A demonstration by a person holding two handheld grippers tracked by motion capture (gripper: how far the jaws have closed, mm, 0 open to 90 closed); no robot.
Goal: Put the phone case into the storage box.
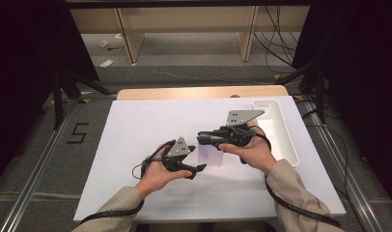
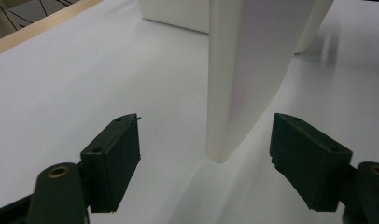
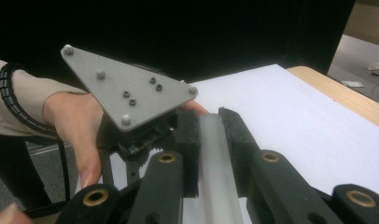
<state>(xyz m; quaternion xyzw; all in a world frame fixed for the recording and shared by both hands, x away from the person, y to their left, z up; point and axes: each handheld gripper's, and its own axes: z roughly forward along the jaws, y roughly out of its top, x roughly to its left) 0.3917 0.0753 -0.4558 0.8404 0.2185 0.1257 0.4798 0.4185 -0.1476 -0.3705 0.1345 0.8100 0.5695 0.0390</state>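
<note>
A flat, milky-white translucent piece (image 1: 211, 155) hangs upright just above the white table top (image 1: 136, 130). My right gripper (image 1: 202, 137) is shut on its top edge; in the right gripper view that edge (image 3: 215, 158) runs as a pale bar pinched between the two black jaws (image 3: 211, 119). My left gripper (image 1: 196, 158) sits low at the piece's left, pointing at it. In the left gripper view the piece (image 2: 253, 60) stands between the jaws, its lower corner near the table, and the open gripper (image 2: 208, 140) has both pads clear of it.
A long white tray (image 1: 293, 145) lies along the table's right side, and its wall (image 2: 173, 14) shows behind the piece. A wooden strip (image 1: 199, 92) edges the far side. Metal rails and cables lie on the floor around the table.
</note>
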